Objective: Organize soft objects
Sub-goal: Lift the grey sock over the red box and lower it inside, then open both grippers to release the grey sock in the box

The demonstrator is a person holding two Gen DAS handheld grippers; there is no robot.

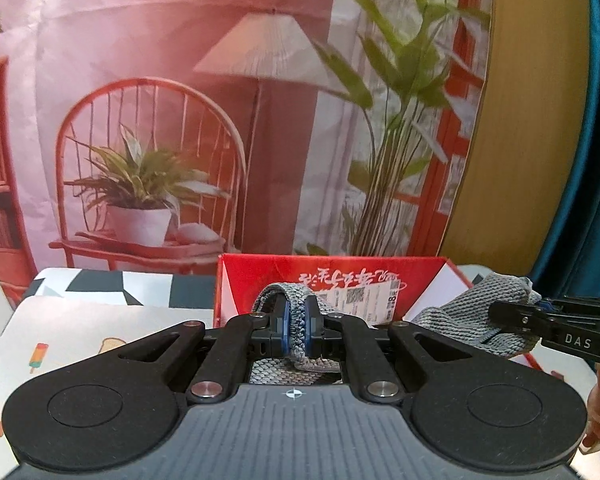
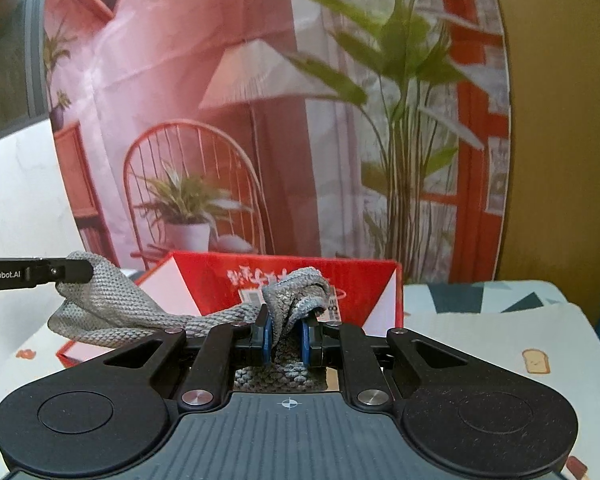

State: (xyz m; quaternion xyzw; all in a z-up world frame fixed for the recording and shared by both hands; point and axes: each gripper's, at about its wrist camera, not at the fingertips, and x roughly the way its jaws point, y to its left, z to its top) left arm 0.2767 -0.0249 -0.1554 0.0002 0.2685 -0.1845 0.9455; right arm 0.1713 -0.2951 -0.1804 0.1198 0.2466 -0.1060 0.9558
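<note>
The left hand-held gripper [image 1: 296, 330] is closed on one bunched end of a grey knitted cloth [image 1: 460, 320], and the right hand-held gripper [image 2: 287, 338] pinches the other end, so the cloth [image 2: 112, 308] hangs between them above the surface [image 2: 480, 320] with its cartoon-print cover. Just behind the cloth stands an open red box [image 1: 340, 268] with a white label inside. Farther back hangs a printed backdrop [image 1: 180, 80] showing a red chair, a lamp and potted plants.
</note>
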